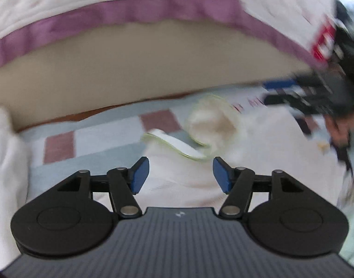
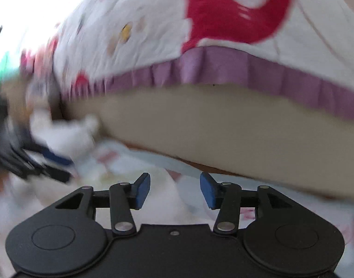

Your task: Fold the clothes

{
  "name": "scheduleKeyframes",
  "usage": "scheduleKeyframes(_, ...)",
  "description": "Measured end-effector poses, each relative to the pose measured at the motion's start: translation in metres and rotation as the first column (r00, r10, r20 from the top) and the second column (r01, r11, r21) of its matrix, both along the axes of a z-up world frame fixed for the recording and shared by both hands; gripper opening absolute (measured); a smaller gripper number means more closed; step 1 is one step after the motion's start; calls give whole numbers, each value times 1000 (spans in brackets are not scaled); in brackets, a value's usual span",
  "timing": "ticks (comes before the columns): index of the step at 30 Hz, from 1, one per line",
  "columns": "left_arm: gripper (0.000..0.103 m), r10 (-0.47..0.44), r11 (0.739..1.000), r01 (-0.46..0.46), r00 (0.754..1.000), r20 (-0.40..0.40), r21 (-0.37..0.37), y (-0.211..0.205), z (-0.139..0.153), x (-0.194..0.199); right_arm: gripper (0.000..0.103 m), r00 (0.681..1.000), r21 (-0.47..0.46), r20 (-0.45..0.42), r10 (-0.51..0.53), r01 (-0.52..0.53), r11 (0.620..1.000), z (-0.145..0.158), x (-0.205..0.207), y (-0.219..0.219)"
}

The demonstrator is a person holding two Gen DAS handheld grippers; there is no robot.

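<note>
A: Left gripper (image 1: 181, 173) spread, nothing between the blue pads (image 1: 140, 173). Hovering over a pale garment (image 1: 184, 185) lying on the checked sheet (image 1: 102, 139), with the green-trimmed neck opening (image 1: 209, 125) just ahead.

B: Right gripper (image 2: 175, 188) likewise parted, empty. Same white cloth (image 2: 163, 199) under it, rumpled. Both views badly smeared; seams and hems unreadable.

A: Noted. Mattress side (image 1: 130, 74) and purple frill (image 1: 153, 9) close behind the work area, so little room to sweep away from the person.

B: Judgement: between grasps, fold not yet begun or only partly set. Hard to say which.

A: Advice for next grasp: pick matching points either side of the neck opening, pinch a single layer only, lift level, keep tension even.

B: Risk: catching the sheet together with the garment. Check before lifting.
</note>
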State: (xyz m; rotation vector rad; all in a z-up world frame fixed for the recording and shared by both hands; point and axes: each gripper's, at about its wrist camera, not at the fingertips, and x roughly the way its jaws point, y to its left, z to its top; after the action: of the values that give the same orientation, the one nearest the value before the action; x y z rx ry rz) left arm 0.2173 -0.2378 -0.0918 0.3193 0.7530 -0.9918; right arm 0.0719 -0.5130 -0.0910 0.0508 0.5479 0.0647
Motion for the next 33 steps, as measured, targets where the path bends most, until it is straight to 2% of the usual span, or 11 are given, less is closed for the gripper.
scheduleKeyframes(3, 81, -87, 996, 87, 996, 0, 9, -24, -8, -11, 54, 990, -22, -138, 2, -5, 1000, -11, 8, -17)
scheduleKeyframes(5, 78, -99, 995, 99, 995, 8, 14, -42, -16, -8, 54, 978, -7, -207, -20, 19, 1000, -20, 8, -29)
scheduleKeyframes(6, 50, -95, 995, 95, 995, 20, 18, -51, -20, -5, 54, 974, 3, -223, -31, 33, 999, -24, 5, -34)
scheduleKeyframes(7, 9, -81, 996, 80, 996, 22, 30, -59, -25, 2, 54, 972, 6, -231, -44, 47, 999, -27, 3, -37)
scheduleKeyframes(9, 7, 17, 999, -17, 1000, 1, 37, -67, -27, 28, 56, 967, 6, -246, -72, 76, 997, -32, 0, -42)
scheduleKeyframes(13, 18, 262, 965, -262, 965, 8, 4, -73, -24, 77, 59, 951, -19, -273, -145, 145, 989, -43, -2, -51)
scheduleKeyframes(16, 45, 279, 957, -279, 960, -16, -76, -51, -8, 76, 60, 935, -8, -297, -193, 200, 980, -50, -6, -63)
scheduleKeyframes(19, 60, 288, 953, -285, 958, 12, -107, -26, 7, 69, 61, 927, 56, -305, -219, 247, 967, -54, -9, -72)
scheduleKeyframes(23, 63, 352, 936, -352, 934, 69, -4, 25, 5, 54, 64, 916, 173, -312, -251, 315, 933, -58, -17, -87)
scheduleKeyframes(29, 63, 443, 896, -443, 883, -156, 39, 111, -21, 38, 64, 883, 272, -341, -321, 420, 866, -66, -24, -93)
scheduleKeyframes(33, 63, 432, 898, -439, 877, -210, 13, 127, -31, 31, 67, 855, 267, -365, -369, 476, 838, -75, -26, -92)
